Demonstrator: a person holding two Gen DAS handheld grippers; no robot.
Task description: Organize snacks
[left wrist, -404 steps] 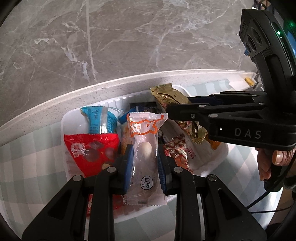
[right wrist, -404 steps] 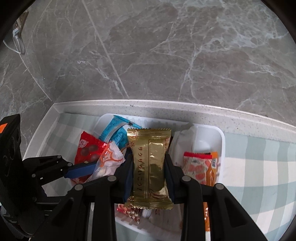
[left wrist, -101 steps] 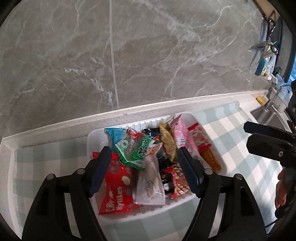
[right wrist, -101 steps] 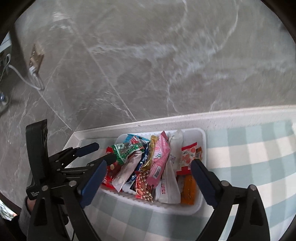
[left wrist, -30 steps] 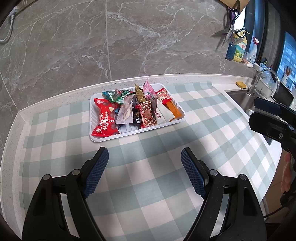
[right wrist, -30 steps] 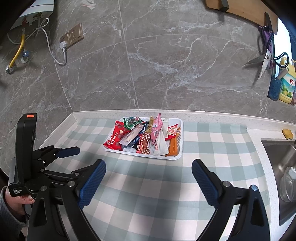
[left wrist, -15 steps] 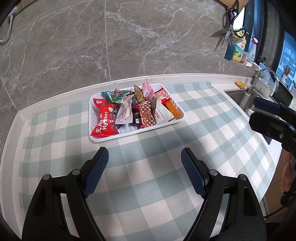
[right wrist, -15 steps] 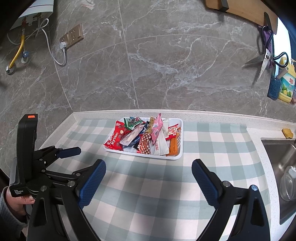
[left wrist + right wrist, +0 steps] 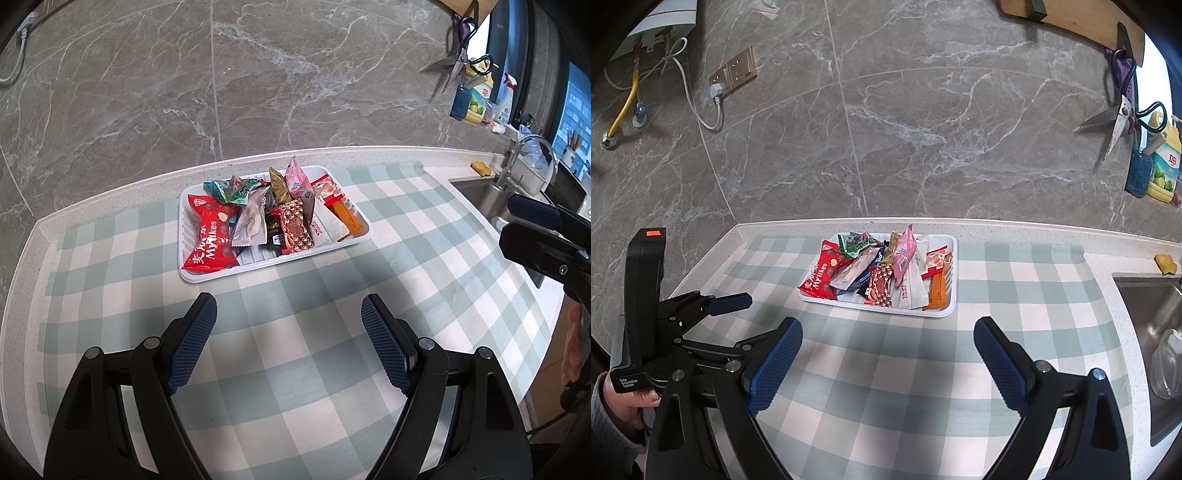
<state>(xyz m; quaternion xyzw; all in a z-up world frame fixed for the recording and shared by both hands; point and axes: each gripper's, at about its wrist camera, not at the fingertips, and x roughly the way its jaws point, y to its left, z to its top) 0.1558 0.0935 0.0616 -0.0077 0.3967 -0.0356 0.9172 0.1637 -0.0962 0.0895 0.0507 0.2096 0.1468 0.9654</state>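
Item: white tray of mixed snacks, set near the back edge of the counter on the checked cloth; long axis along that edge; packets heaped inside, several propped on end. Left gripper: jaws spread wide, empty, held low over the cloth, tray straight ahead and well apart. Right gripper: likewise spread, empty, level, tray ahead and slightly left. Neither is clearly nearer; judged complete, no snack outside the tray.

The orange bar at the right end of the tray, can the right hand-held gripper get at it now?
Probably yes. The right hand-held gripper is open, the orange bar lies at the tray's near right edge, and only bare checked cloth lies between.
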